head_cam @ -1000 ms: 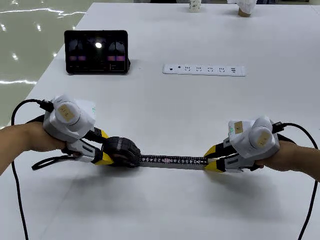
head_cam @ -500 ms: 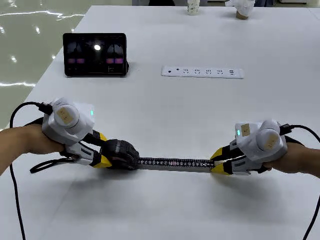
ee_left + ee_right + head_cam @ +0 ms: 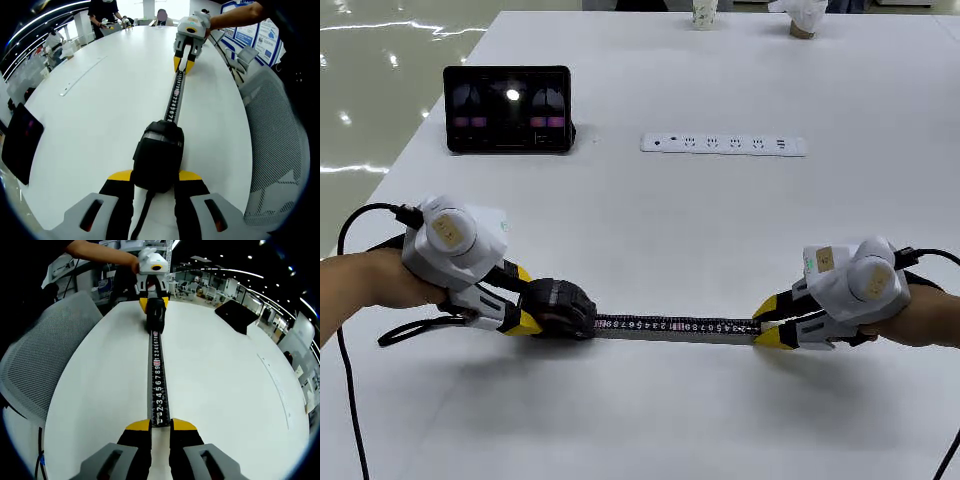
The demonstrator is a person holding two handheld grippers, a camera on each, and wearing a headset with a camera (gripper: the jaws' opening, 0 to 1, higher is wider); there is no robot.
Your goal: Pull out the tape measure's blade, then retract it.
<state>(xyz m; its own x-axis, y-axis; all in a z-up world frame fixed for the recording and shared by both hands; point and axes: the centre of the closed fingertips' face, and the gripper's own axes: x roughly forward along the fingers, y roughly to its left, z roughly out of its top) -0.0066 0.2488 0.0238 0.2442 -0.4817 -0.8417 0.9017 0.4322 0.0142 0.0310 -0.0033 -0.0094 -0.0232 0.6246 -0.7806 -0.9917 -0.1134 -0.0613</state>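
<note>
The black tape measure case (image 3: pixel 560 307) lies on the white table (image 3: pixel 720 230) with my left gripper (image 3: pixel 527 300) shut on it; in the left gripper view the case (image 3: pixel 158 155) sits between the yellow-tipped jaws. Its black blade (image 3: pixel 675 326) with white numbers runs flat to the right. My right gripper (image 3: pixel 767 322) is shut on the blade's end. In the right gripper view the blade (image 3: pixel 157 385) stretches from my right gripper (image 3: pixel 160 426) away to the case (image 3: pixel 156 310). In the left gripper view the blade (image 3: pixel 175 97) leads to the right gripper (image 3: pixel 182 65).
A dark tablet (image 3: pixel 509 108) stands at the back left. A white power strip (image 3: pixel 723 144) lies behind the middle. Two cups (image 3: pixel 704 12) sit at the far edge. Black cables (image 3: pixel 350 330) trail from both grippers. A mesh chair (image 3: pixel 45 340) stands beside the table.
My right gripper has moved to the right with the blade's end, so more blade is out of the case. The left gripper and the case have stayed put.
</note>
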